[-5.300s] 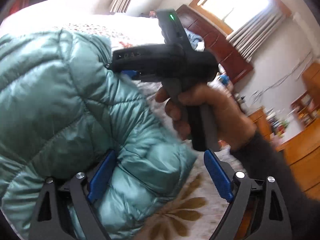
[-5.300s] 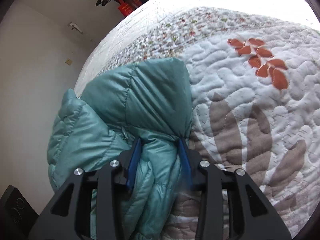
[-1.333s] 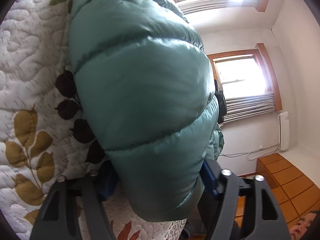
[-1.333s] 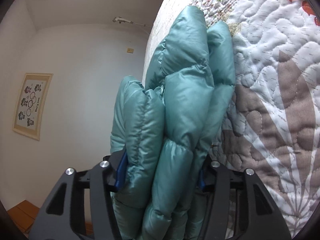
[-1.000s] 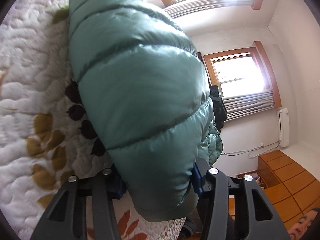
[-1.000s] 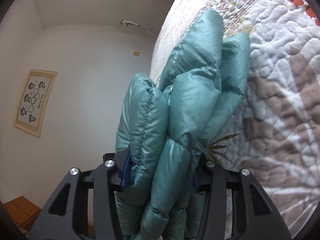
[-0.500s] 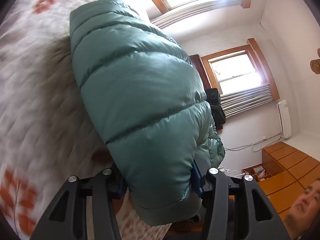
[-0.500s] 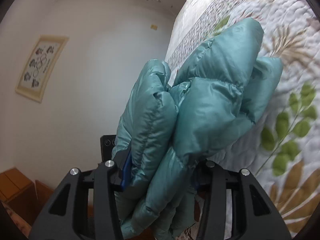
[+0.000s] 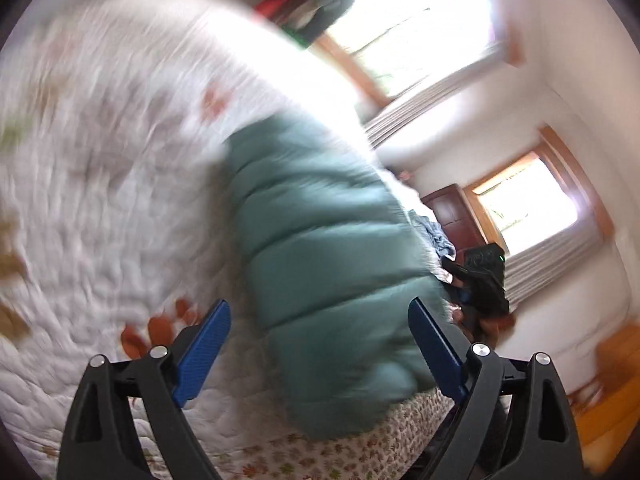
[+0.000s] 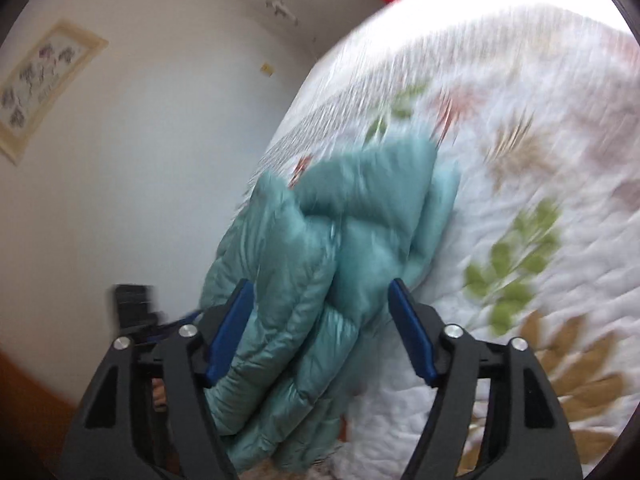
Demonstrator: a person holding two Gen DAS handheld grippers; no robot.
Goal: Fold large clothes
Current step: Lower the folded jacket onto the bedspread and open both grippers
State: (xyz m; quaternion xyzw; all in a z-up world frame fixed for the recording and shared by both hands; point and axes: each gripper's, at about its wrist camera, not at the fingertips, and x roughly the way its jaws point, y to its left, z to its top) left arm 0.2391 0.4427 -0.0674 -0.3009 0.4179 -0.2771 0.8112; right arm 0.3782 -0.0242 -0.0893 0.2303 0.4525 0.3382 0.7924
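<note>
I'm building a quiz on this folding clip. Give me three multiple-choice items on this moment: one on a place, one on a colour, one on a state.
1. Where does the puffy quilted jacket lie?
A. on a wooden floor
B. on the white leaf-print quilt
C. on a chair

2. What colour is the jacket?
A. teal green
B. red
C. black

3. How do the two grippers stand?
A. both clamped on the jacket
B. one clamped, one open
C. both open

Answers:
1 B: the puffy quilted jacket rests on the white leaf-print quilt.
2 A: its fabric is teal green in both views.
3 C: the blue pads of the left gripper and right gripper stand apart from the fabric.
</note>
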